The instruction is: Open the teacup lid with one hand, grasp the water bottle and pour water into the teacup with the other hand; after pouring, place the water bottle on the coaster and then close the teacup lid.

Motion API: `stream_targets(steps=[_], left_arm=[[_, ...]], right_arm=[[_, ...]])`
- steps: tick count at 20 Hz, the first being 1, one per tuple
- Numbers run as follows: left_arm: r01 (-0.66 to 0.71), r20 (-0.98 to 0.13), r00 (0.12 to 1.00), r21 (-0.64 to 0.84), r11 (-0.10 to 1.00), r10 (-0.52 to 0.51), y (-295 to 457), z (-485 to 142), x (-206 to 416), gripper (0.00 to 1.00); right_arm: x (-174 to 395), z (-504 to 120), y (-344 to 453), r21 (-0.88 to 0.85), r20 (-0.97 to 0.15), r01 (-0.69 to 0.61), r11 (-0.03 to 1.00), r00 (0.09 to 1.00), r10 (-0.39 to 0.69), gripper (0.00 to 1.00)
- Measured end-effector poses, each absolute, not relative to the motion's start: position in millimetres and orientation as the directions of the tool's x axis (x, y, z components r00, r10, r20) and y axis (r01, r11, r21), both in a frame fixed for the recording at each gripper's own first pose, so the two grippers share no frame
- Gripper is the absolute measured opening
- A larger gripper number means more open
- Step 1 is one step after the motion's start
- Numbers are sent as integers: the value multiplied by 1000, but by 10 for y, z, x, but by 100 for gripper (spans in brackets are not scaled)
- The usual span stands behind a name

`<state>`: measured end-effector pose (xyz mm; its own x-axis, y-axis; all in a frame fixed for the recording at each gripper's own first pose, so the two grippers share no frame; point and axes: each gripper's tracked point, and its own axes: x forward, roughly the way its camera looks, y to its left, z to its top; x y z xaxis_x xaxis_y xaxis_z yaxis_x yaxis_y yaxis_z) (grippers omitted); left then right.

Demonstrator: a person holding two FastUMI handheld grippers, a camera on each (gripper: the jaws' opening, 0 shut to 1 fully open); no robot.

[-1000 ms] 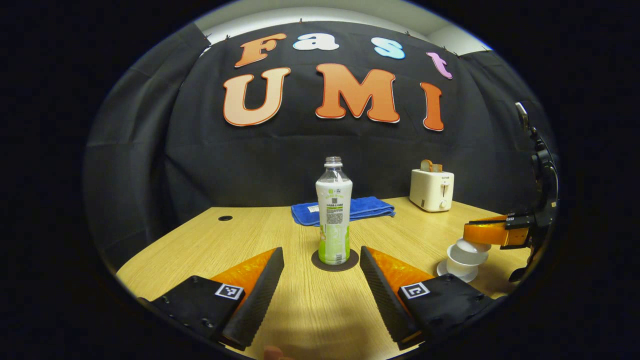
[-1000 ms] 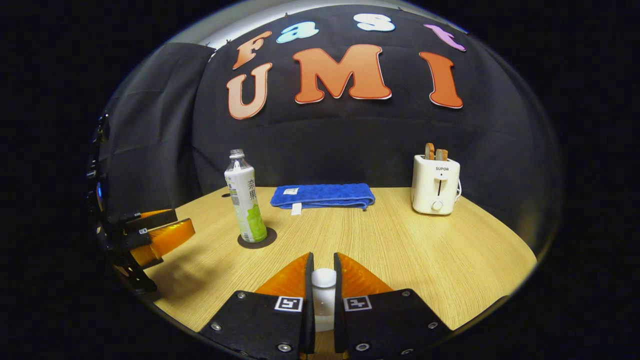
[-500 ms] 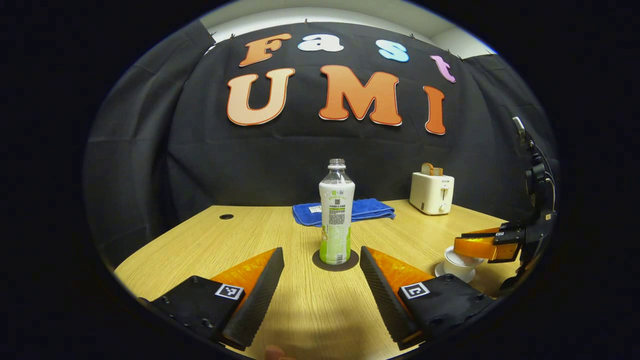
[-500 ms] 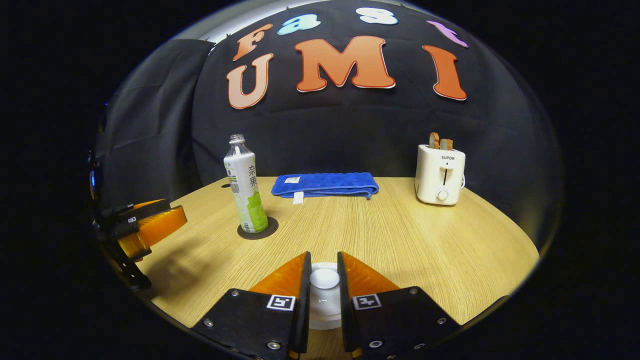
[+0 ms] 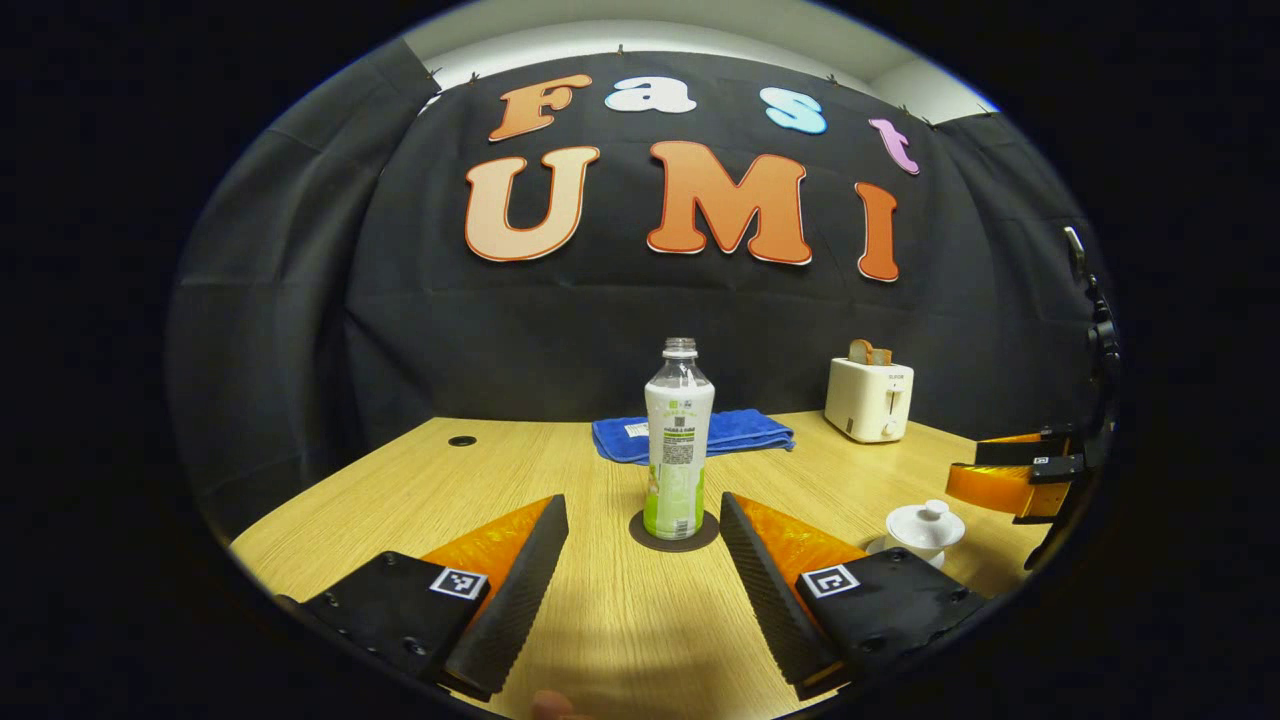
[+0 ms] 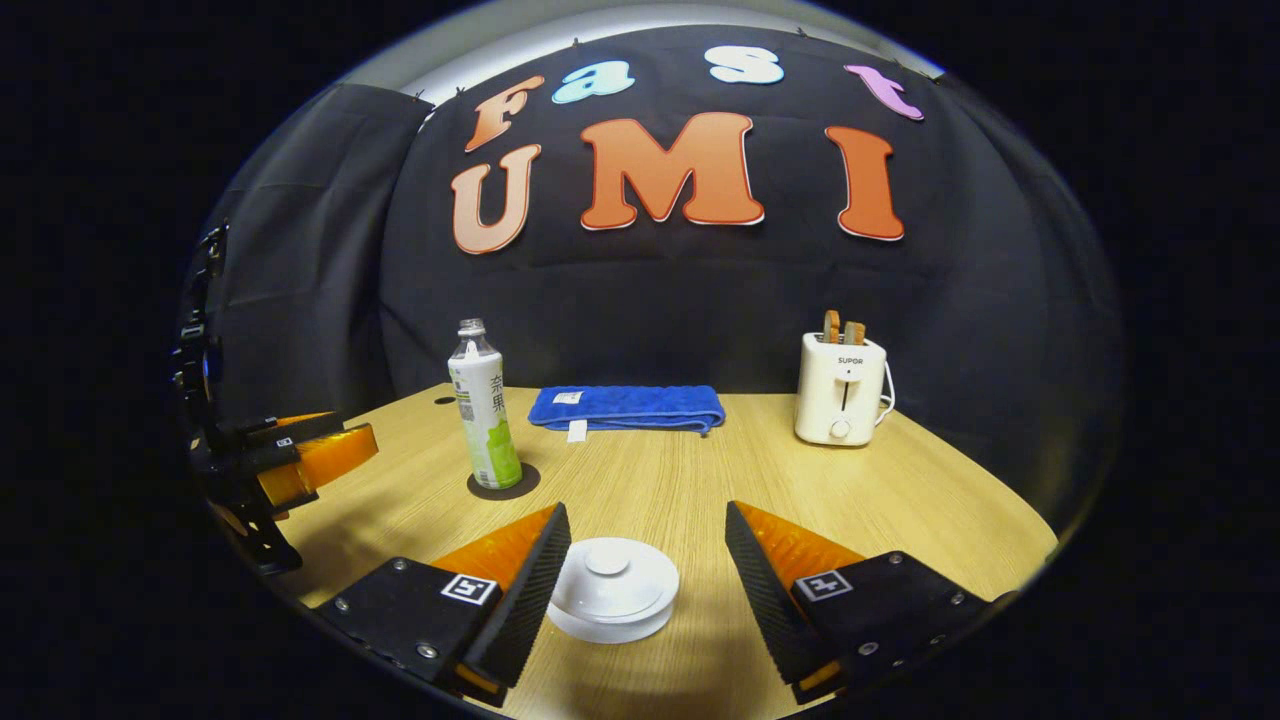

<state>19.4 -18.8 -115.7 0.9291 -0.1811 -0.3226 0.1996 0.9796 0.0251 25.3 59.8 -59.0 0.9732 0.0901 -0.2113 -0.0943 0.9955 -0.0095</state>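
You had both grippers — left gripper (image 5: pixel 640 570) and right gripper (image 6: pixel 640 590) — spread wide and empty, since the water bottle (image 5: pixel 678 440) stood on its coaster (image 5: pixel 674 531) and the lid (image 6: pixel 608 580) sat on the teacup (image 5: pixel 922 528).

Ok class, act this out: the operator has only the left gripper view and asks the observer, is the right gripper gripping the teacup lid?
Observer: No. The right gripper is wide open, and neither finger presses on the teacup lid.
Operator: Where is the lid relative to its fingers?
Observer: Between them, nearer the left finger.
Operator: And my gripper, seen from there?
Observer: The left gripper hangs at the far left, apart from the water bottle.
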Motion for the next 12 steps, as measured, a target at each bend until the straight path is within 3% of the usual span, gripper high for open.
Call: stream_targets(steps=[2,12], left_arm=[[188,-313,934,27,982,-170,-165,-1131,184,98],[149,-316,940,28,988,-133,-69,-1173,138,98]], right_arm=[[225,-601,536,-5,-209,-80,997,975,77,97],[132,-564,416,8,-184,-60,998,981,60,97]])
